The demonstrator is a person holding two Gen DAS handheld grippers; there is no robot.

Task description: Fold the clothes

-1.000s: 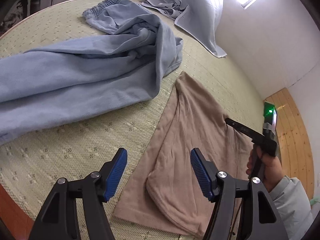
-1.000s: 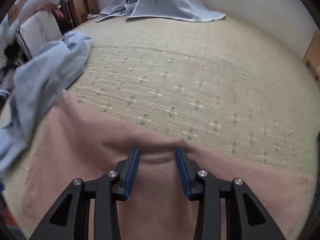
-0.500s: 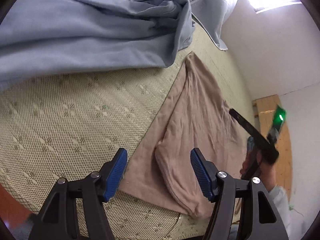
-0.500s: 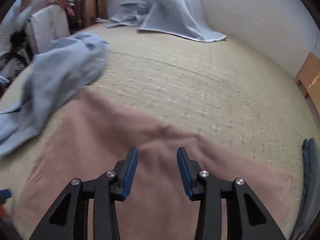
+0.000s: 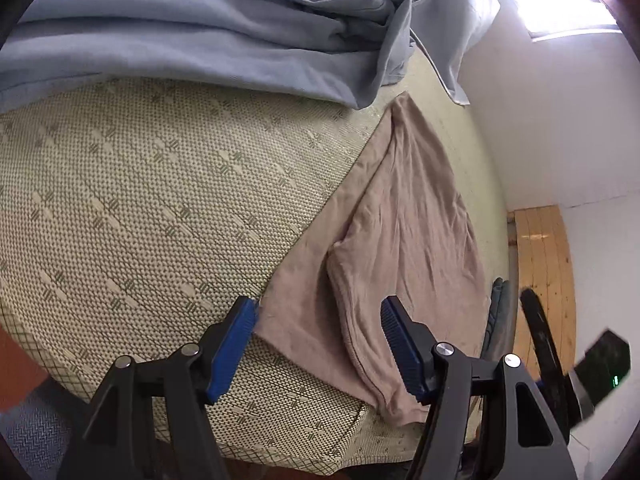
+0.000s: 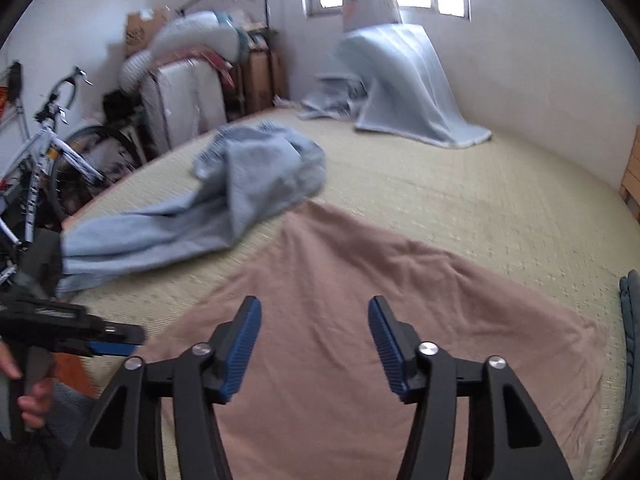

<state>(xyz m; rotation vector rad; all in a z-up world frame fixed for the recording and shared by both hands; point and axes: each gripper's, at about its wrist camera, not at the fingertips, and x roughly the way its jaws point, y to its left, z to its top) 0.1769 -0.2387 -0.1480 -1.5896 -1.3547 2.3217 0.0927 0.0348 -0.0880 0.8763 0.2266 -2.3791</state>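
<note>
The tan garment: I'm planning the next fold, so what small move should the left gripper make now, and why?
Probably ease the left gripper down and close on the near corner of the tan garment. Its jaws stand open and empty, with that corner lying flat on the woven mat between them. The right gripper is opening, with nothing in it, above the cloth.
</note>
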